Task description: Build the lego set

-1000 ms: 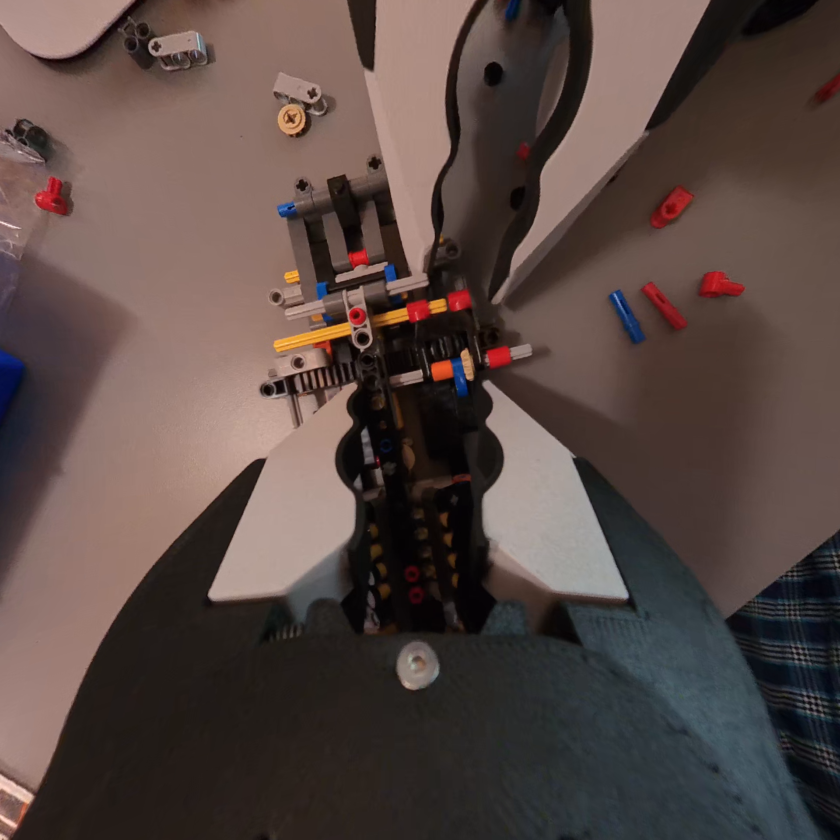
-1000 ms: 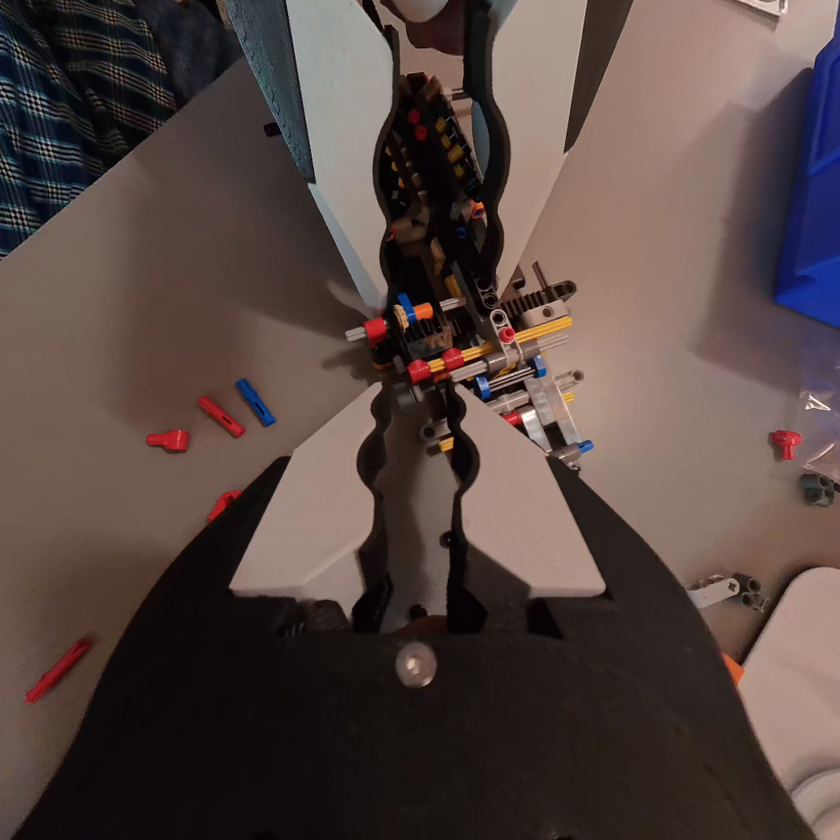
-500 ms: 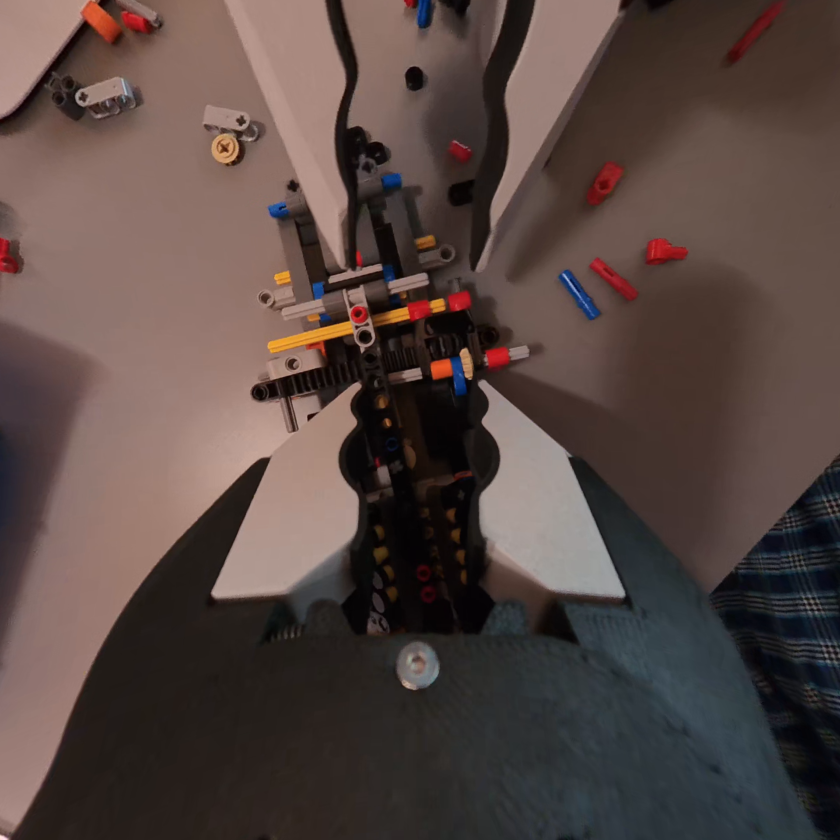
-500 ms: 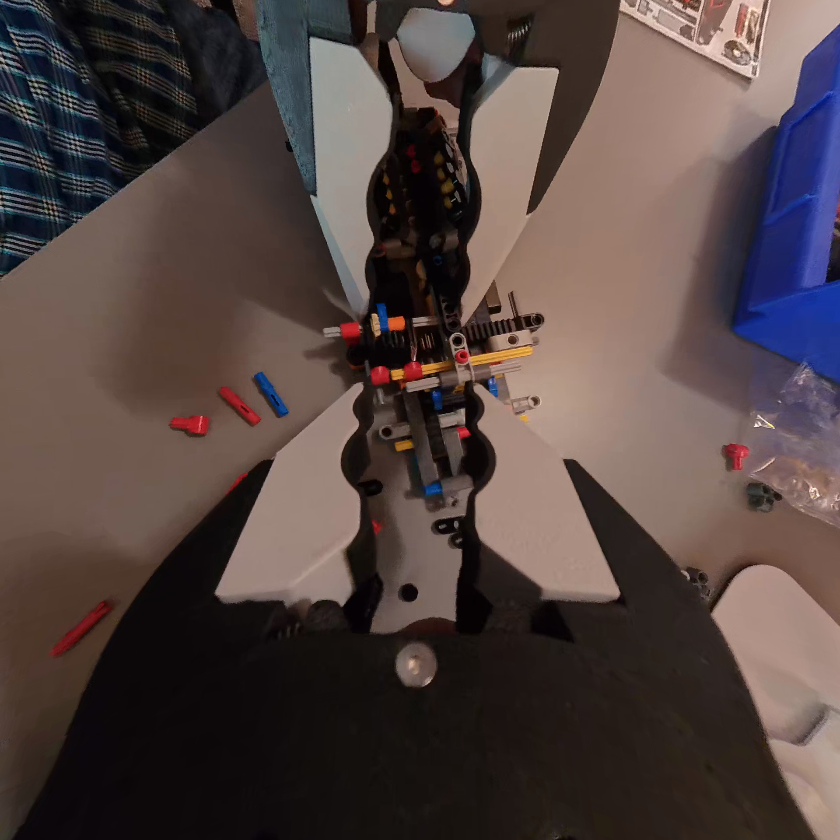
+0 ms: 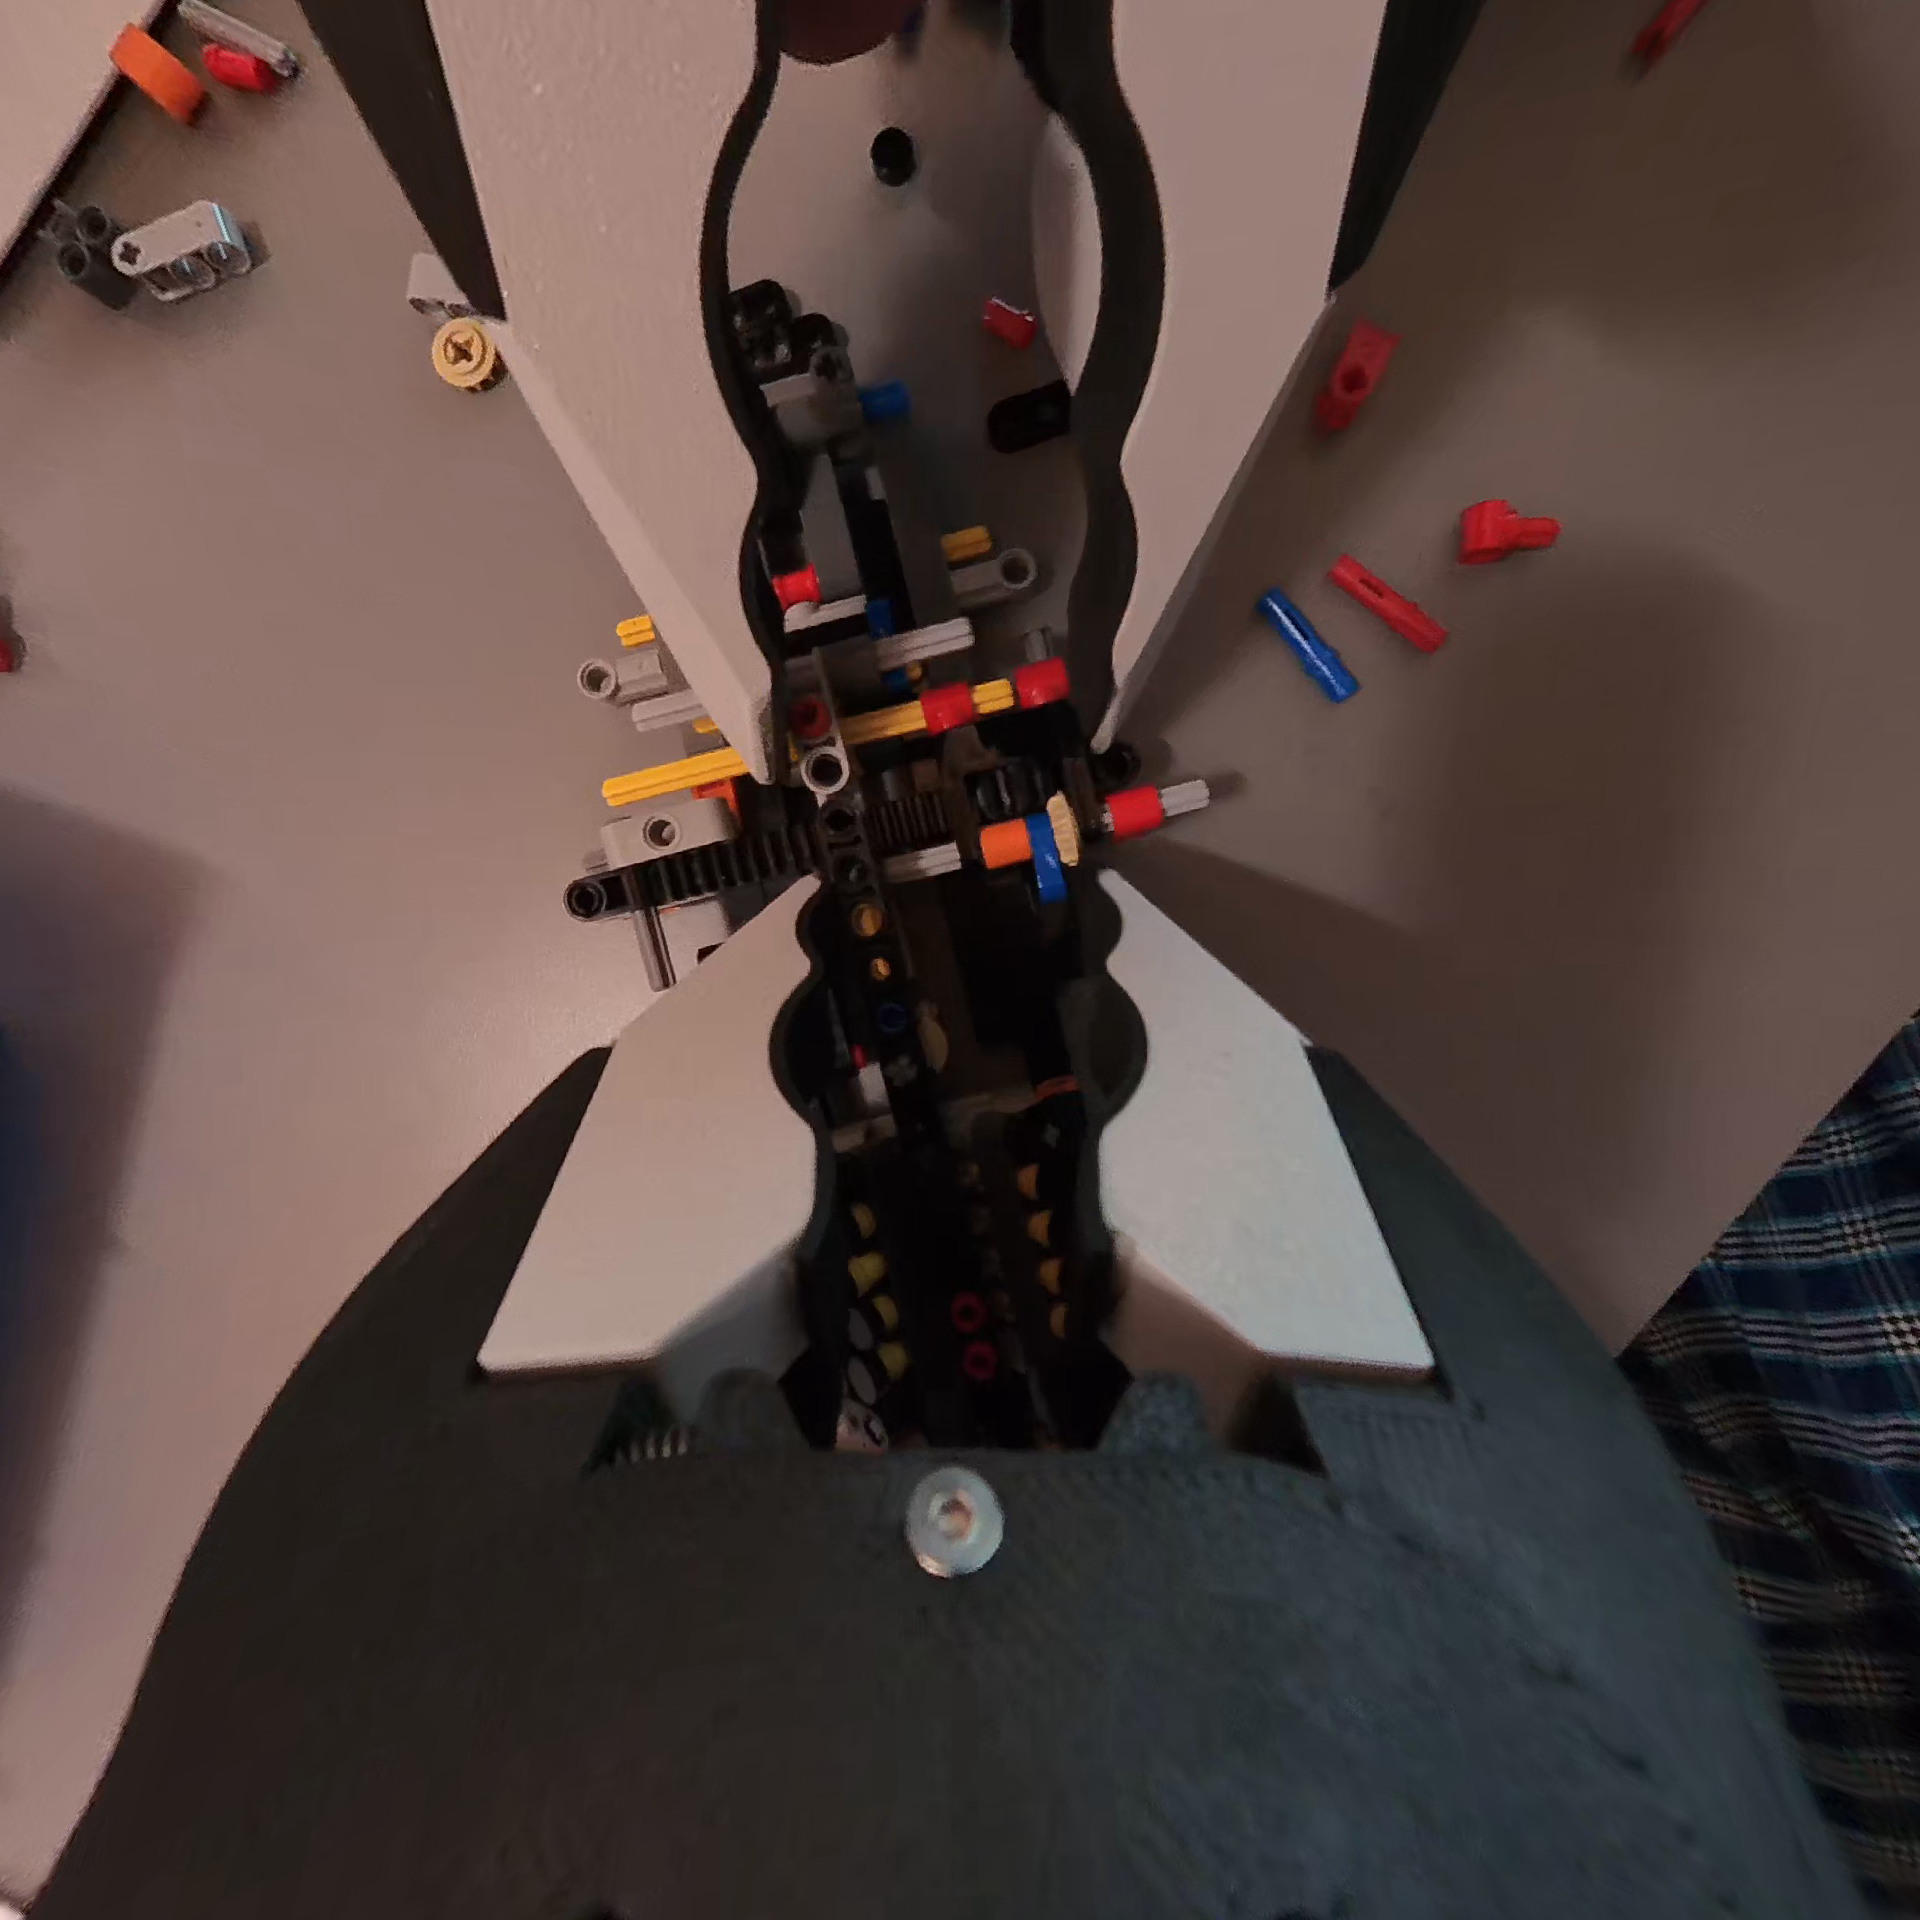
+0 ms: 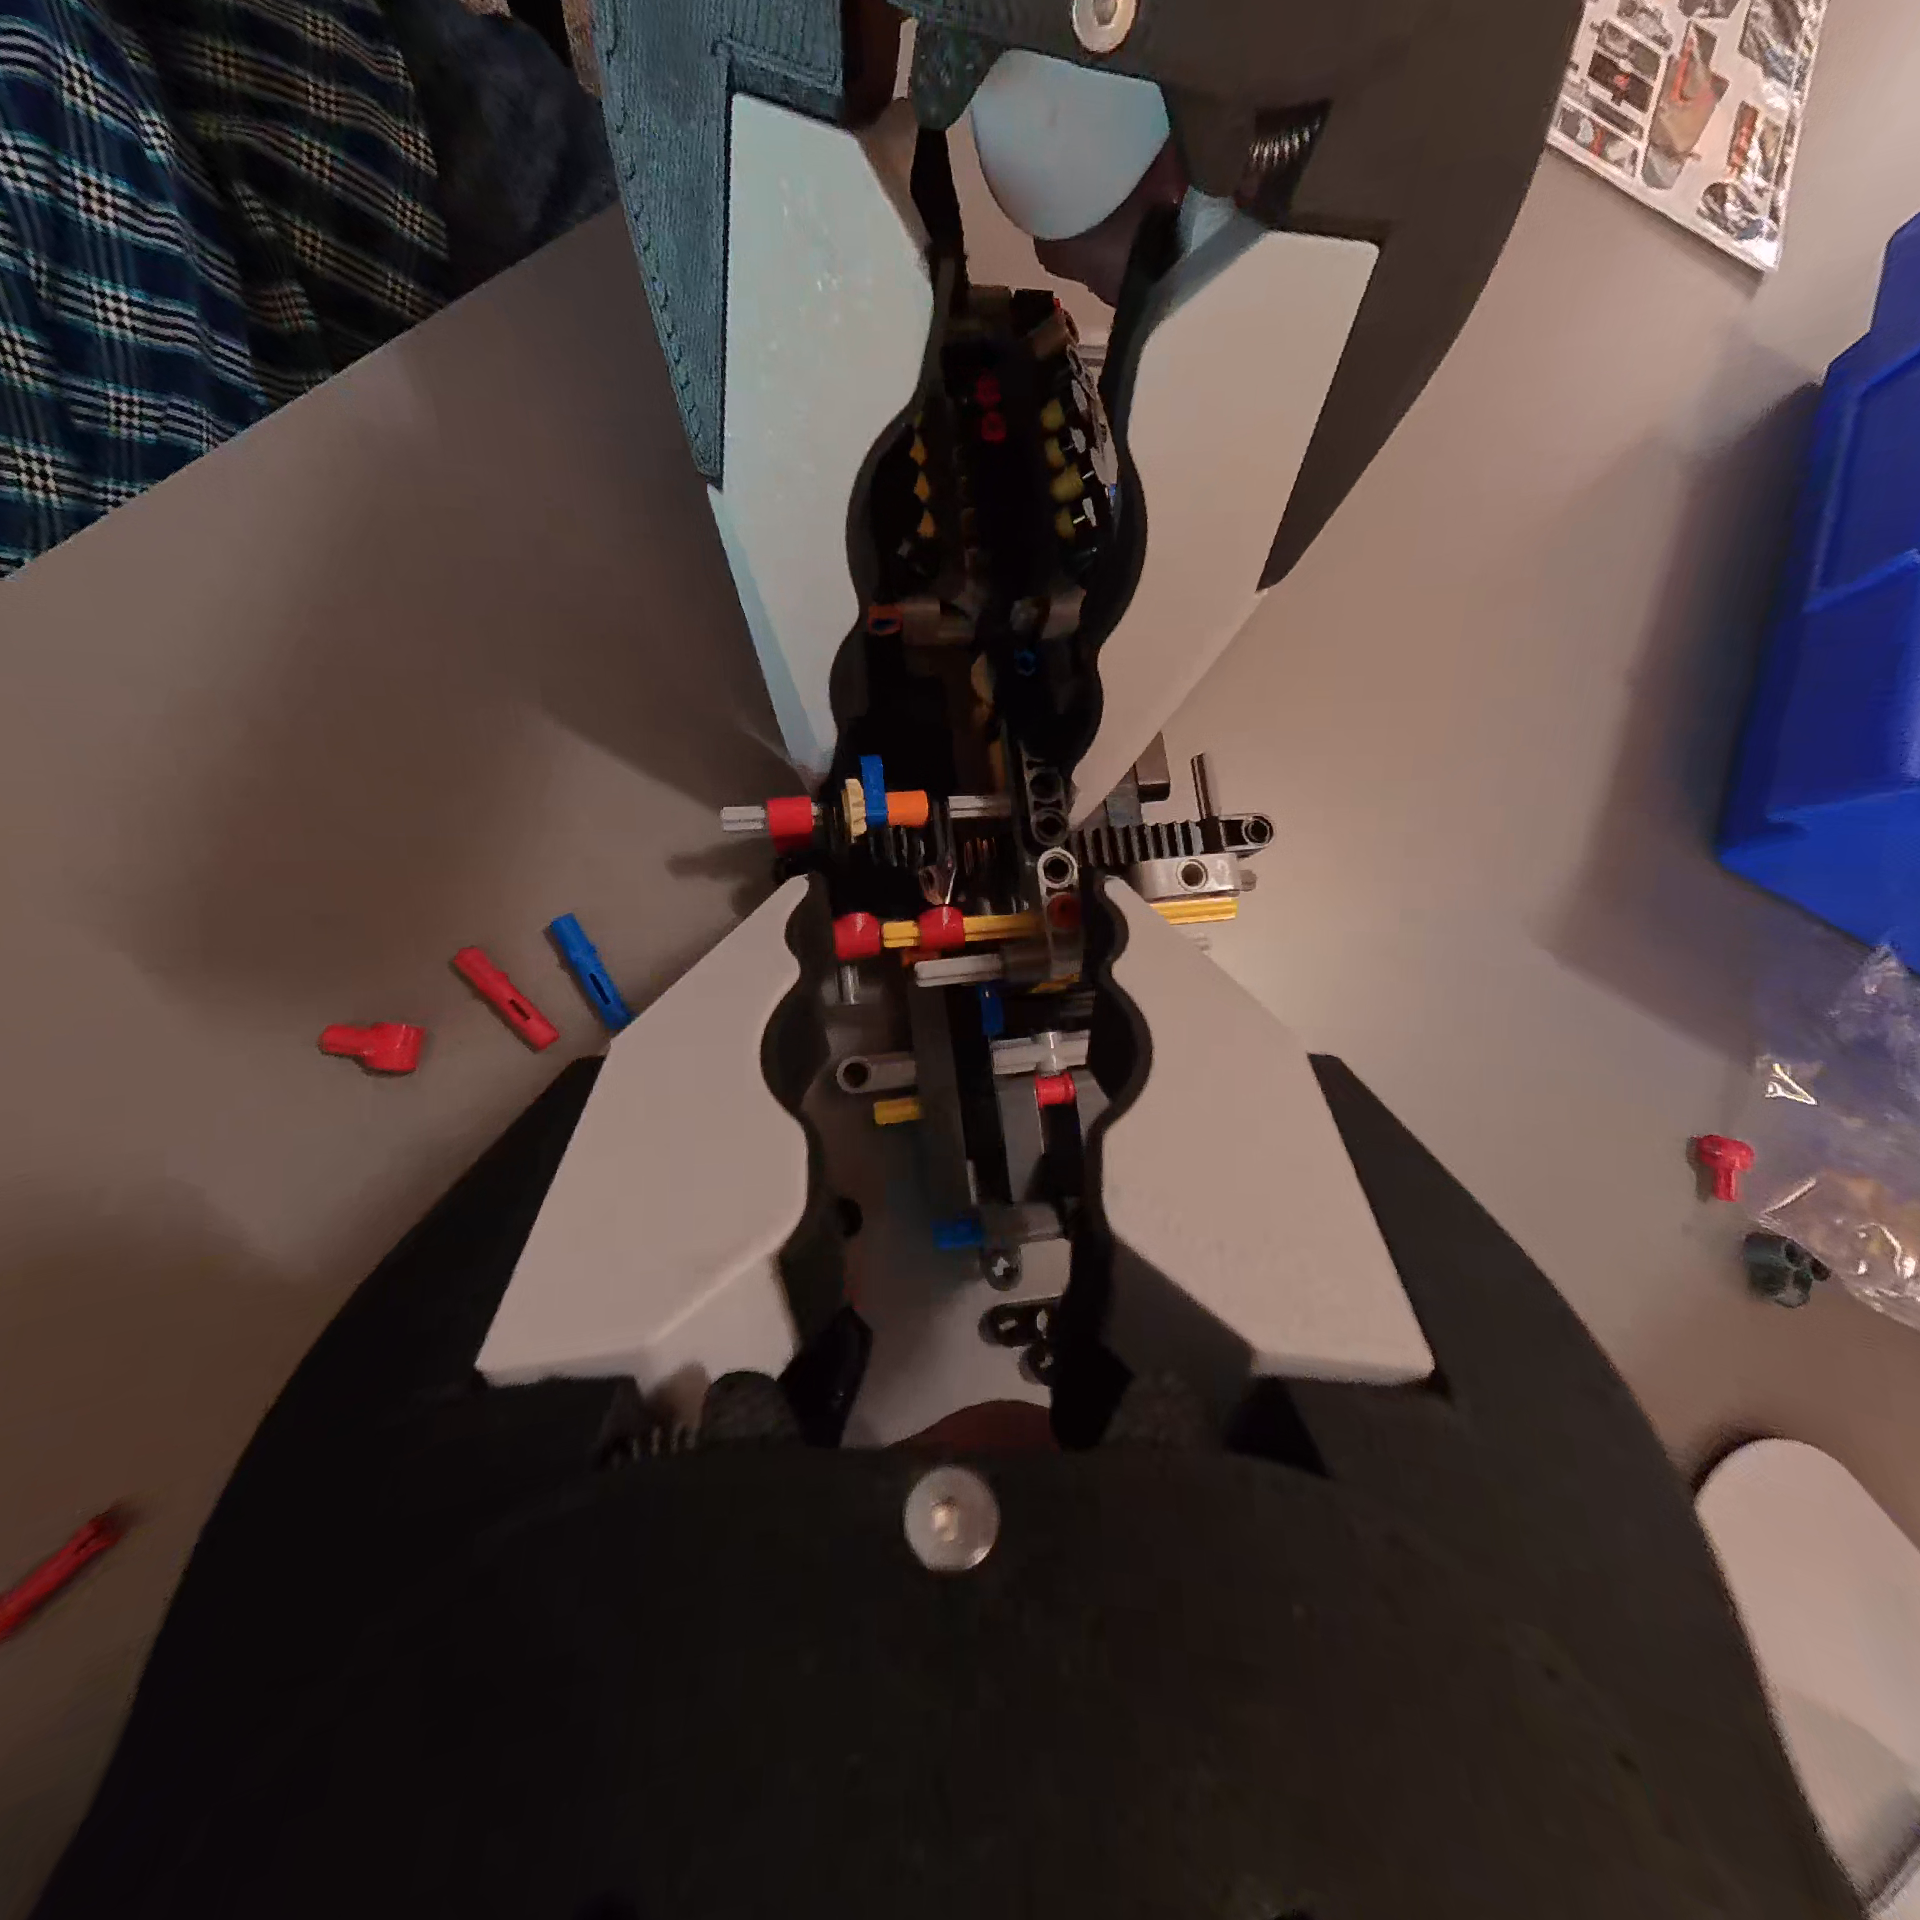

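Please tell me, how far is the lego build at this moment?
Done: a geared lego model is largely assembled. In hand: the left gripper is shut on its black end, while the right gripper straddles its grey end, contact unclear. Left: loose red pins, a blue pin and grey connectors remain on the table.

Dim, warm, perhaps slightly blurred

The lego assembly (image 5: 914, 831) lies on the table (image 5: 312, 623), between two facing claws.
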`<state>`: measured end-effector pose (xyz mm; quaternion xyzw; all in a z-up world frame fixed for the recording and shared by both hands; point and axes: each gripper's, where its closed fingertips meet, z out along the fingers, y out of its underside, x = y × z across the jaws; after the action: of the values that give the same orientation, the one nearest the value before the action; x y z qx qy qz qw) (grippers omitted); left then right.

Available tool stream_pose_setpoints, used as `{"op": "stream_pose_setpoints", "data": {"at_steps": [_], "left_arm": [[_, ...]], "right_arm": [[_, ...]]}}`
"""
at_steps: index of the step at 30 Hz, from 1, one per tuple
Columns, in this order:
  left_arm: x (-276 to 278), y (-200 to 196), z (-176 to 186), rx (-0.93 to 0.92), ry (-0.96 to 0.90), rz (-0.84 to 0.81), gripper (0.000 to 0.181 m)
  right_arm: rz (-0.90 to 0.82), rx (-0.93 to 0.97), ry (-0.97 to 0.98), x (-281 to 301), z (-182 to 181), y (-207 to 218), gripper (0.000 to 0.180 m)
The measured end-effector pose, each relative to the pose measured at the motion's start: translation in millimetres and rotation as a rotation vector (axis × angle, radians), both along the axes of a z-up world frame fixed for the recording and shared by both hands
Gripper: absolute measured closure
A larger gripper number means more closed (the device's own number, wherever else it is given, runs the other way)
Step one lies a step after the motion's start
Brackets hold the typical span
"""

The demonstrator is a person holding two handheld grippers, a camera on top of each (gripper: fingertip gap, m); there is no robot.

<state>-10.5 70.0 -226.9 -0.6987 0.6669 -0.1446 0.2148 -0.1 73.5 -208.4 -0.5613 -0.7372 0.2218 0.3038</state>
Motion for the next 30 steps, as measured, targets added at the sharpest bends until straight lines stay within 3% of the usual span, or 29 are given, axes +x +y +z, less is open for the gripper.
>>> {"op": "stream_pose_setpoints", "data": {"at_steps": [1, 7, 15, 21, 26, 30], "left_arm": [[0, 0, 0, 0.000, -0.001, 0.001, 0.137], [-3, 1, 2, 0.000, 0.016, 0.001, 0.135], [-5, 28, 21, 0.095, 0.006, 0.036, 0.093], [-1, 22, 7, 0.007, 0.041, -0.057, 0.081], [8, 18, 9, 0.015, 0.016, -0.123, 0.094], [9, 18, 8, 0.023, 0.004, -0.116, 0.094]], "right_arm": [[-0.001, -0.006, 0.003, 0, 0, 0, 0.133], [-0.015, -0.020, 0.015, 0, 1, 2, 0.133], [-0.026, -0.032, 0.026, 0, 1, 2, 0.133], [-0.023, -0.032, 0.037, 0, 1, 2, 0.133], [-0.025, -0.042, 0.043, 0, 1, 2, 0.133], [-0.026, -0.043, 0.046, 0, 1, 2, 0.133]]}}
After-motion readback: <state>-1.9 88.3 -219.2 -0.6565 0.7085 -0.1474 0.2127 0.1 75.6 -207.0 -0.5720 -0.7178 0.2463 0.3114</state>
